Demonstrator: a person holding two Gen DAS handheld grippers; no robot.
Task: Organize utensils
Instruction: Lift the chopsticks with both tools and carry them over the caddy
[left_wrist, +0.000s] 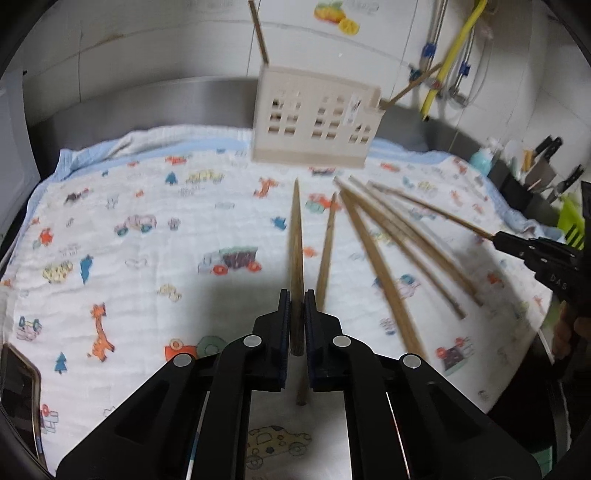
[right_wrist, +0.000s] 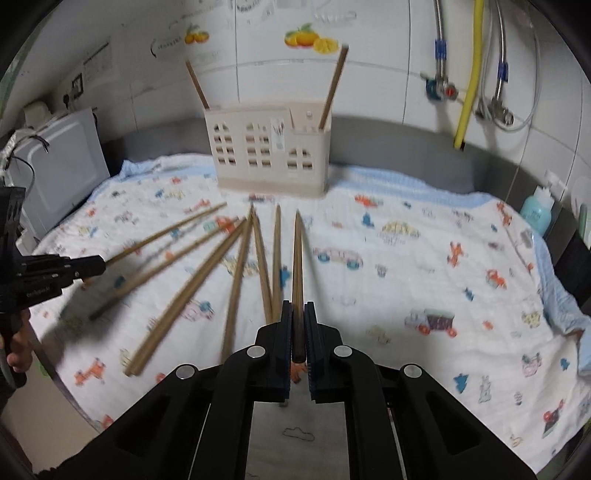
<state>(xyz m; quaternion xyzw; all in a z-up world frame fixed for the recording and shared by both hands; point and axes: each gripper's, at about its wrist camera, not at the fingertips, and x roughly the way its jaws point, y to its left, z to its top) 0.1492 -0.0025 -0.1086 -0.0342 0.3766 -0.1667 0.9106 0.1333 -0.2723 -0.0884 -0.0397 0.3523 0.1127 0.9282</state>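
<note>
Both wrist views low, facing holder (left_wrist: 314, 114).

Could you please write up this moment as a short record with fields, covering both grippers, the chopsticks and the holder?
left gripper: jaws shut on one chopstick, pointing toward the holder
right gripper: jaws shut on another chopstick
holder: beige, upright at the far side of the cloth, one chopstick standing at each end
loose chopsticks: several fanned out on the cloth in front of the holder; exact count blurred
cloth: white with cartoon prints, covering the counter
</note>
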